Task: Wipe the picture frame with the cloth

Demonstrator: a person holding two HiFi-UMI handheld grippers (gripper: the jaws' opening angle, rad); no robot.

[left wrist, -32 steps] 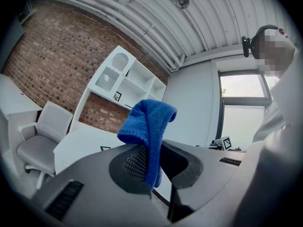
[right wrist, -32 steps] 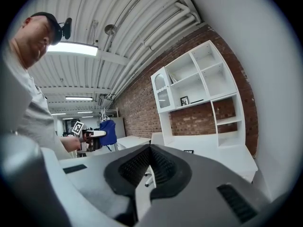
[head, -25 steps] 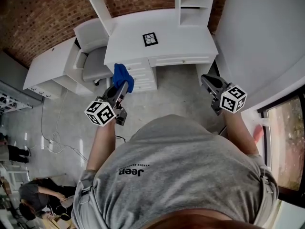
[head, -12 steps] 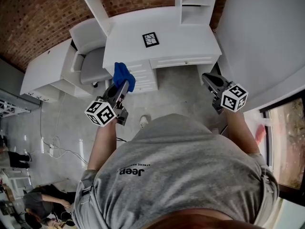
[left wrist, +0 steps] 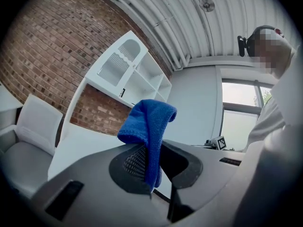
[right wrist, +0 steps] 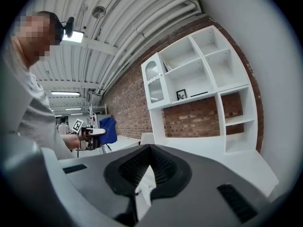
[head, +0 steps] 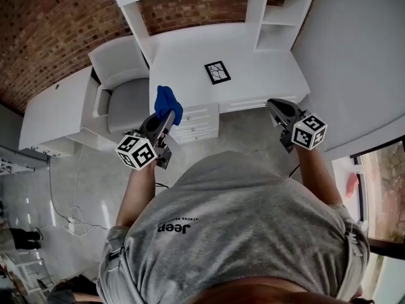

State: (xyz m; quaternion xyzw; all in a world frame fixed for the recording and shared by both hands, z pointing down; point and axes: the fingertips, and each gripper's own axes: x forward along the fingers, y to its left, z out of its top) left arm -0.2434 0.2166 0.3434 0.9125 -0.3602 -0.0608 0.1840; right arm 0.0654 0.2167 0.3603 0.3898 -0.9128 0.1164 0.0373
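A small black picture frame point(head: 217, 72) lies flat on the white desk point(head: 183, 56). A blue cloth point(head: 168, 102) sticks up out of my left gripper point(head: 166, 115), which is shut on it and hangs in the air in front of the desk's drawers. In the left gripper view the cloth point(left wrist: 149, 125) droops between the two pads of that gripper point(left wrist: 152, 151). My right gripper point(head: 277, 107) is shut and empty, level with the desk's right end. The right gripper view shows its jaws point(right wrist: 149, 148) pressed together, with the cloth point(right wrist: 108, 129) far off to the left.
A white hutch point(head: 266, 14) with open shelves stands on the desk against a brick wall; a small framed picture point(right wrist: 181, 94) rests on one shelf. A grey-white chair point(head: 120, 84) sits left of the desk. A white wall point(head: 354, 62) closes the right side.
The person has stepped toward the desk, so desk and frame now lie closer to both grippers. The left gripper still holds the cloth; the right stays shut.
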